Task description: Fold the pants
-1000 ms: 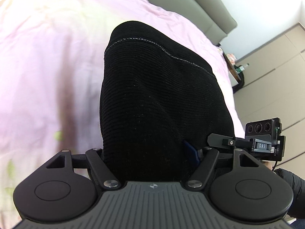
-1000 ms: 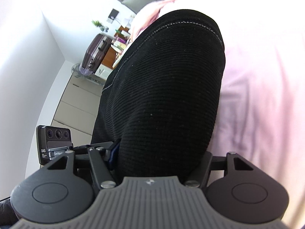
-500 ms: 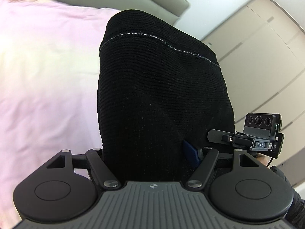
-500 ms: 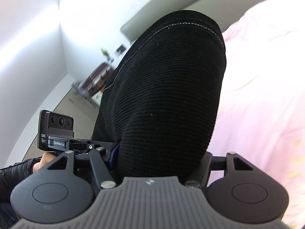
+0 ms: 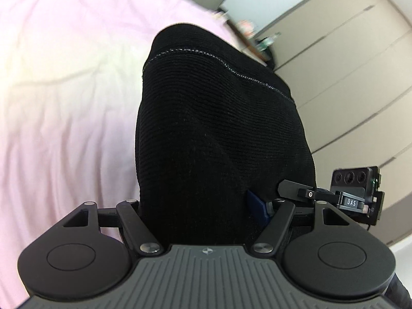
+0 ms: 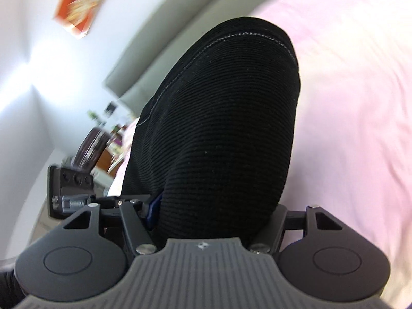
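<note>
Black ribbed pants point(image 5: 219, 97) with a pale stitched seam drape over my left gripper point(image 5: 203, 175) and hide its fingers; only a blue pad point(image 5: 256, 207) shows at the cloth's right edge. The jaws stand wide, clamped on a thick bunch of the fabric. In the right wrist view the same pants point(image 6: 226, 108) cover my right gripper point(image 6: 213, 180) in the same way, held in its jaws. Each gripper's camera block shows beside the other: the right one point(image 5: 358, 193) and the left one point(image 6: 72, 188). The pants hang above a pink bed sheet point(image 5: 64, 90).
Pink sheet point(image 6: 347, 103) fills the far side. A grey headboard point(image 6: 159, 49) runs behind it under a white wall with an orange picture point(image 6: 77, 7). Beige wardrobe doors point(image 5: 347, 64) stand on the right. A dark suitcase point(image 6: 90, 146) and bedside clutter point(image 5: 257, 38) lie beyond the bed.
Both grippers have swept sideways together with the pants fixed in their jaws. The background has slid: wardrobe doors now fill the left view's right side, and wall and picture show in the right view.
</note>
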`<state>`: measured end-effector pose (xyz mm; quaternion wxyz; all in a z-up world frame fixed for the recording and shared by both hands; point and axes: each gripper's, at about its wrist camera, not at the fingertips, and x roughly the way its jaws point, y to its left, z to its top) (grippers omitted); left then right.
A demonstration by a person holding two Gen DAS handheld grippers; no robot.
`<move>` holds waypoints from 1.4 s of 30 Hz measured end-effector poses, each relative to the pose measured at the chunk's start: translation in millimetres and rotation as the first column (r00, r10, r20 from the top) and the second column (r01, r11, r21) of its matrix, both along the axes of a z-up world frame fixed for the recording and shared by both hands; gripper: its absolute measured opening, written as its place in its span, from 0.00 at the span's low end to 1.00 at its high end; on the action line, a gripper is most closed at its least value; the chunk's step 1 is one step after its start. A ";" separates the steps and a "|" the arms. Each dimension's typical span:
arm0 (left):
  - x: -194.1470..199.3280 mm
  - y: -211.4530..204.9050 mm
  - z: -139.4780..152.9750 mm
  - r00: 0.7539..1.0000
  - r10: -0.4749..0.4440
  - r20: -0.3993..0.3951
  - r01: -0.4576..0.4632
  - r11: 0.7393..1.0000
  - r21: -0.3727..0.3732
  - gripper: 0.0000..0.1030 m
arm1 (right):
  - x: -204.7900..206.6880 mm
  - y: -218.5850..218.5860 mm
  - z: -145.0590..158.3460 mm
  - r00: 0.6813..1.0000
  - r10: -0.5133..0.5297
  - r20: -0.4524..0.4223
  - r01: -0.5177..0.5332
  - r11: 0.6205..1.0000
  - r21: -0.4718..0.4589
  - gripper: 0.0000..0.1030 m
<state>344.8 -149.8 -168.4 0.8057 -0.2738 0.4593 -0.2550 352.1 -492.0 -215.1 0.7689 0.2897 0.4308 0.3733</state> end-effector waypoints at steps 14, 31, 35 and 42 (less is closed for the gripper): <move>1.2 32.3 -73.2 0.994 0.087 -0.067 -0.087 0.996 0.003 0.84 | -33.9 -32.3 -97.9 0.967 -0.128 -0.219 0.136 0.990 0.021 0.76; -62.3 24.2 -33.2 1.000 -0.007 -0.003 0.007 0.954 0.298 0.87 | -169.8 -17.3 -10.7 0.967 -0.243 -0.079 0.147 0.782 -0.606 0.61; -72.5 31.1 -10.8 1.000 -0.016 0.020 0.009 0.947 0.321 0.89 | -173.4 -2.3 66.4 0.977 -0.214 0.003 0.166 0.746 -0.645 0.75; -92.7 31.5 47.7 0.988 -0.056 0.144 -0.010 0.905 0.425 1.00 | -172.2 53.7 184.2 0.915 -0.375 0.146 0.371 0.647 -0.666 0.93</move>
